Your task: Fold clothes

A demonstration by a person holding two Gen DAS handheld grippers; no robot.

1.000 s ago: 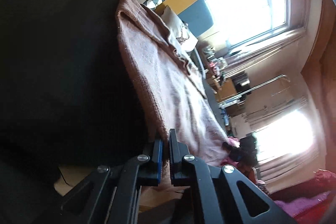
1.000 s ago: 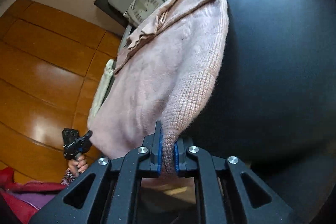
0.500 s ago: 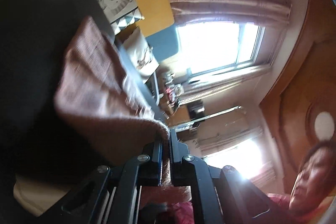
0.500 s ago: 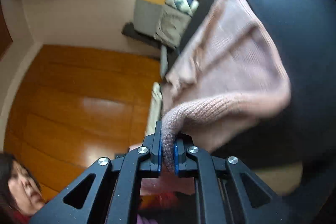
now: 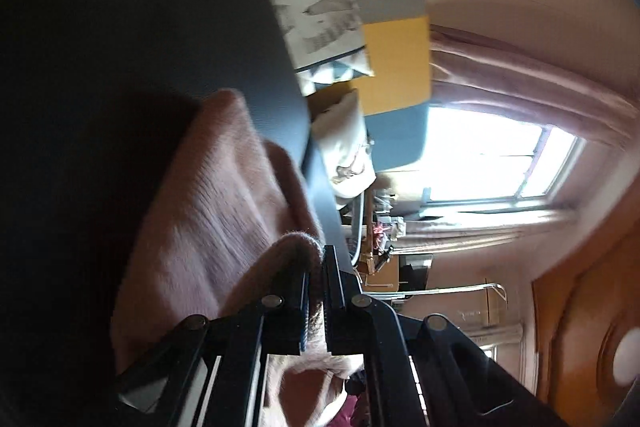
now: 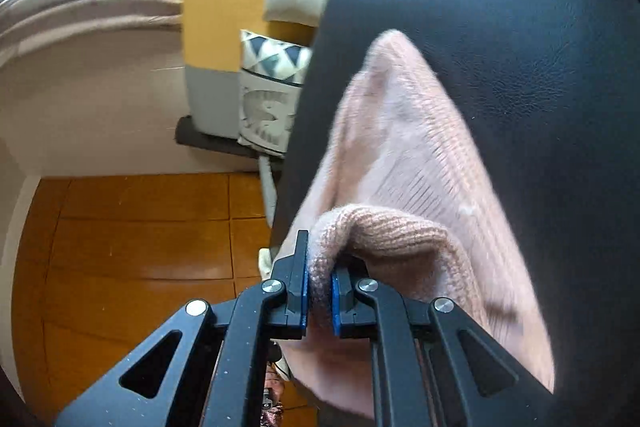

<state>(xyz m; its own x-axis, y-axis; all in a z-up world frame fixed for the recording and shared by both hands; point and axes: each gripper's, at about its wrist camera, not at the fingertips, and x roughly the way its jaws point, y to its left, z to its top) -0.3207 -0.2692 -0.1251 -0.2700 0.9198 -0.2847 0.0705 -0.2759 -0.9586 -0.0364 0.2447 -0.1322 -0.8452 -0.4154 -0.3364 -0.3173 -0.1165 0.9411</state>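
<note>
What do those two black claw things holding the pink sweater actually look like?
Both look alike. The left gripper and right gripper are matte black angular linkages with triangular cut-outs, round silver bolts at the joints and blue pads lining the fingers. No cables, markings or sleeves show.

No words, labels, brands or numbers can be read in either view. The cushion [image 5: 320,7] beside the dark surface [image 5: 120,67] carries only a drawn animal and triangle pattern, no lettering.
</note>
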